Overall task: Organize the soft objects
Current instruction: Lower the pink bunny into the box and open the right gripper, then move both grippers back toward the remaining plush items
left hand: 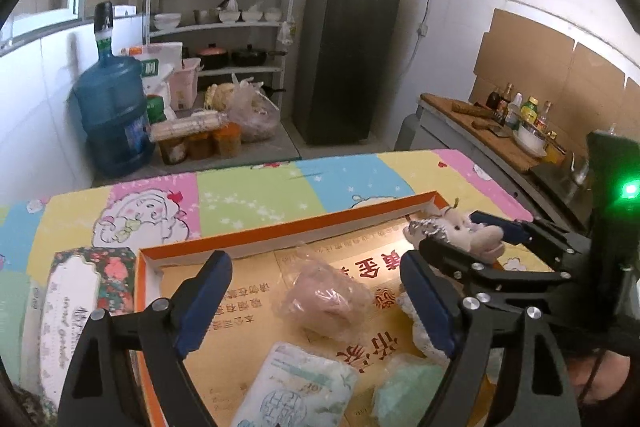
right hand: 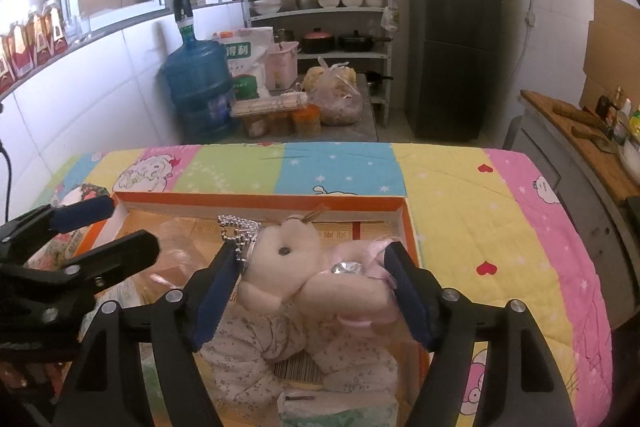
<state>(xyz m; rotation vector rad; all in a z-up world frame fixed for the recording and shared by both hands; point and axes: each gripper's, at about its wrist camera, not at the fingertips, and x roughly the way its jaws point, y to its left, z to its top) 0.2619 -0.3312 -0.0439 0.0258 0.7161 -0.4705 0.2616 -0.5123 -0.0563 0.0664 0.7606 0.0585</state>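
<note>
A shallow orange-rimmed cardboard box (left hand: pixel 280 231) lies on the patchwork cloth. Inside it are a pink soft lump in clear plastic (left hand: pixel 324 297), a white printed tissue pack (left hand: pixel 296 383) and a pale green soft piece (left hand: pixel 404 391). My left gripper (left hand: pixel 316 307) is open, its pads well apart on either side of the pink lump, touching nothing. A cream teddy bear (right hand: pixel 288 267) with a bead crown and pink ribbon sits in the box's right end. My right gripper (right hand: pixel 312 291) straddles the bear's head and arm, jaws wide, pads at most brushing it.
A floral tissue box (left hand: pixel 80 291) sits left of the cardboard box. Beyond the table stand a blue water jug (left hand: pixel 112 107), a shelf rack (left hand: pixel 224 27) and a dark fridge (left hand: pixel 344 55). A counter with bottles (left hand: pixel 520 115) runs along the right.
</note>
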